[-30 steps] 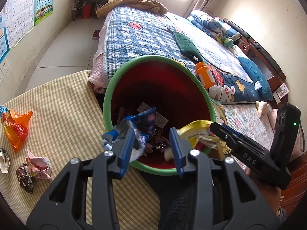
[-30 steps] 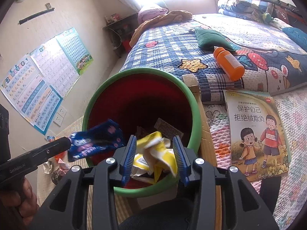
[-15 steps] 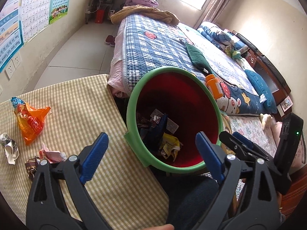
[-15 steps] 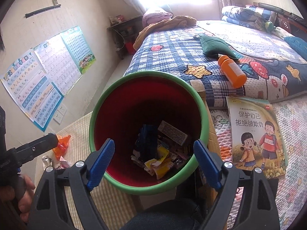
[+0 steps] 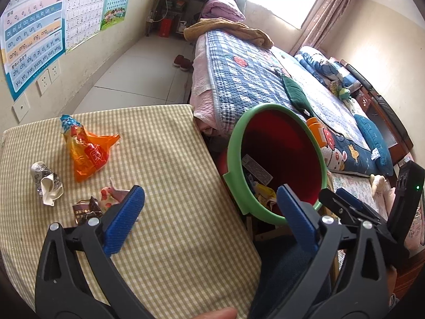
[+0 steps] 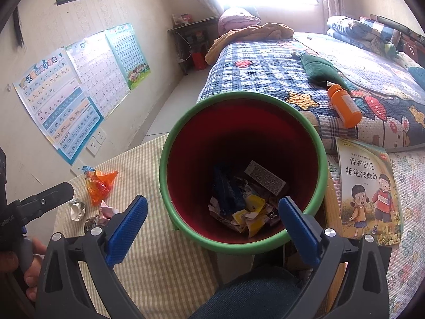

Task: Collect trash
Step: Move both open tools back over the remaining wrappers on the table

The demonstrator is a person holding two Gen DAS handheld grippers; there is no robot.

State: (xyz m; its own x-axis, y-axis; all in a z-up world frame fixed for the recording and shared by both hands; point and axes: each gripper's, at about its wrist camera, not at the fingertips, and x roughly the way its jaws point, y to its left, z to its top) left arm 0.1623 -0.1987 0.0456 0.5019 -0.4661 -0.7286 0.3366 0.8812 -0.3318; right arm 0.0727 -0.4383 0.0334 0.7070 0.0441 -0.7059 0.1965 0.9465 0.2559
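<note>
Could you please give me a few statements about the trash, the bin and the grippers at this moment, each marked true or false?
1. The left gripper holds a blue wrapper. False: its jaws have just been opening and nothing is between them.
2. The orange snack bag lies on the checked tablecloth. True.
3. The red bin with the green rim is empty. False: wrappers lie at its bottom, among them a yellow wrapper.
4. The right gripper is open with nothing in it. True; its jaws have just been opening.
5. The orange bottle stands upright on the table. False: it lies on its side on the bed quilt.
</note>
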